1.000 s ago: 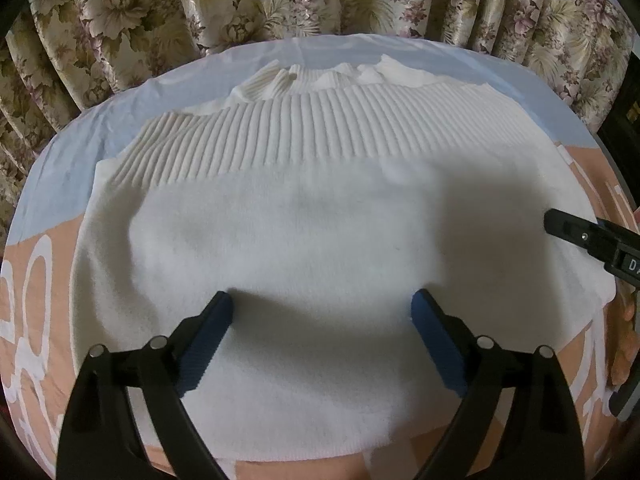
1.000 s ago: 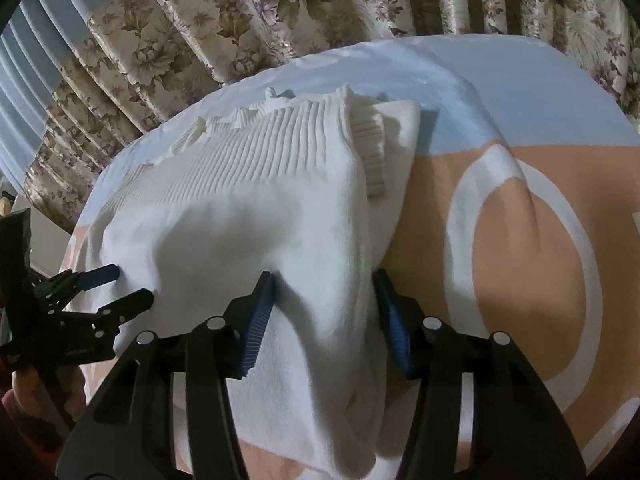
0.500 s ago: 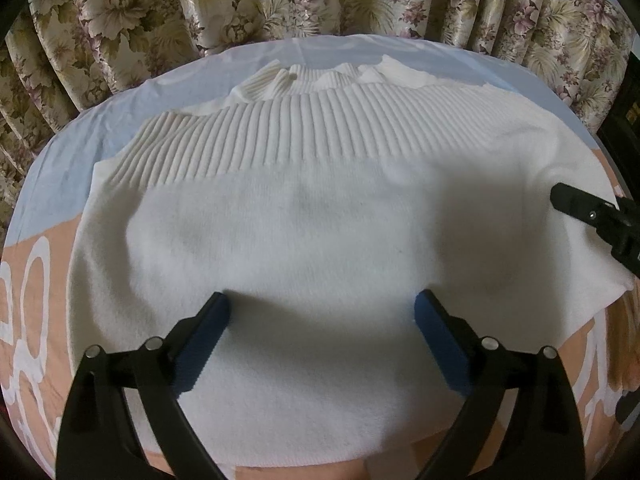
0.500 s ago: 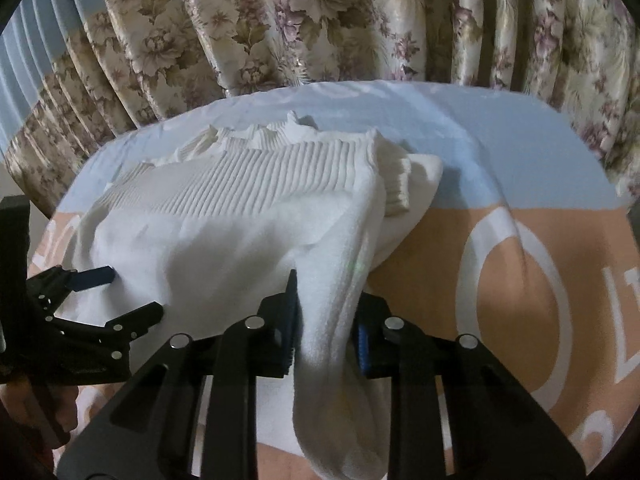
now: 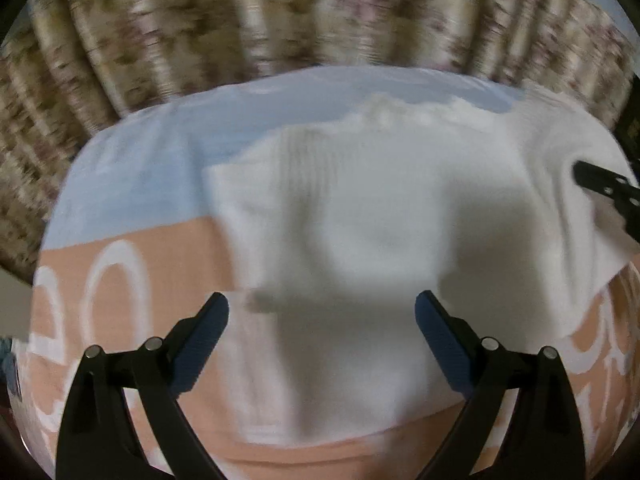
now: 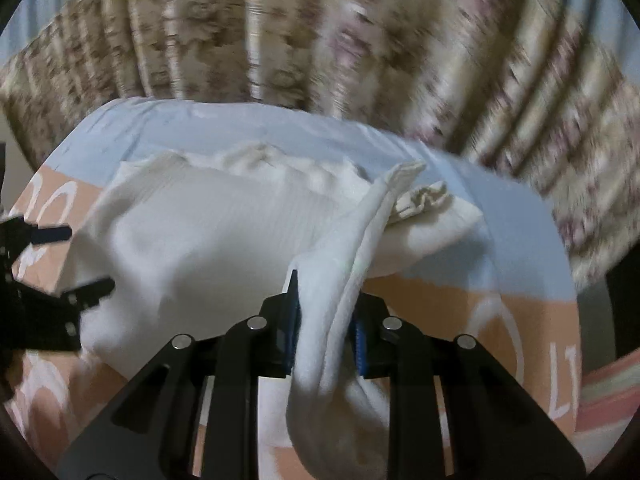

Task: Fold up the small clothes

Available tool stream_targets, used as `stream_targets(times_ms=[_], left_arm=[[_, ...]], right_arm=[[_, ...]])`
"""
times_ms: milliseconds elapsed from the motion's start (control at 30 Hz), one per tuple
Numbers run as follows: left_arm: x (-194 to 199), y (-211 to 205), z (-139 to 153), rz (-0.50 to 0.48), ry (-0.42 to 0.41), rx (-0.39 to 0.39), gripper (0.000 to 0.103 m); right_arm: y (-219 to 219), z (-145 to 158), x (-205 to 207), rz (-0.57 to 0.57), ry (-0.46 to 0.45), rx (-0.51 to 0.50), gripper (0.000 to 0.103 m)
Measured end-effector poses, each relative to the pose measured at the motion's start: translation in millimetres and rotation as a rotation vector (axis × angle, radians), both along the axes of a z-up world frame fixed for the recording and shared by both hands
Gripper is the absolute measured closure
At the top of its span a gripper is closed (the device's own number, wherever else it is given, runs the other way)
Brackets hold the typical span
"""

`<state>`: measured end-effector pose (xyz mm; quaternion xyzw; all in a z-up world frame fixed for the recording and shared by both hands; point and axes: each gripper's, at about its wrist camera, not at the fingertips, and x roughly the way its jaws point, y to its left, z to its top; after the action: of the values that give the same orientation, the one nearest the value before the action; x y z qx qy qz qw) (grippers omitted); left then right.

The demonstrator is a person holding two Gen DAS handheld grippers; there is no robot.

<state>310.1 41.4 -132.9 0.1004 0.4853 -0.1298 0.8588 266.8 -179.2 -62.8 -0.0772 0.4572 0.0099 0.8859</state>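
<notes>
Right gripper (image 6: 324, 336) has clamped and raised the right edge of the white ribbed knit sweater (image 5: 360, 216), which was flat on the orange-and-blue bedsheet (image 5: 132, 216) a second ago. Left gripper (image 5: 322, 336) hovers wide, empty. Fold underway.

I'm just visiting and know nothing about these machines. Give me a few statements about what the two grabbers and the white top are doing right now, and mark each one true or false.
1. The right gripper is shut on a fold of the white sweater. True.
2. The left gripper is clamped on cloth too. False: its jaws stand wide open with nothing between them.
3. The sweater lies on a bedsheet of blue and orange. True.
4. Plain white blinds hang behind. False: floral curtains do.
</notes>
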Motion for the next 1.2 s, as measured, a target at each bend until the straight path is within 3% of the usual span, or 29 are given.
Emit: stream_targets(times_ms=[200,367,467,600,733,900,1067,1200], left_arm=[[6,83,11,0.130,-0.026,0.028,0.008],[-2,135,11,0.237,-0.013,0.018,0.008],[-11,143,9,0.251,-0.006,0.022,0.008],[-18,143,10,0.242,-0.011,0.022,0.008],[-15,125,19,0.212,-0.029,-0.013,0.008],[-7,80,33,0.121,-0.058,-0.024,0.008],[12,19,36,0.003,-0.064,-0.044,0.008],[33,-16,21,-0.046,-0.038,-0.032,0.008]], right_arm=[[101,7,22,0.144,-0.016,-0.100,0.082],[182,-36,27,0.276,0.094,-0.127,0.082],[198,-58,26,0.299,0.133,-0.143,0.077],[173,-39,22,0.312,0.145,0.039,0.057],[138,0,7,0.308,0.087,0.208,0.040],[75,23,-7,0.214,0.027,0.234,0.036],[23,-8,-9,0.090,0.095,0.296,0.040],[15,-26,-22,0.085,0.122,0.313,0.042]])
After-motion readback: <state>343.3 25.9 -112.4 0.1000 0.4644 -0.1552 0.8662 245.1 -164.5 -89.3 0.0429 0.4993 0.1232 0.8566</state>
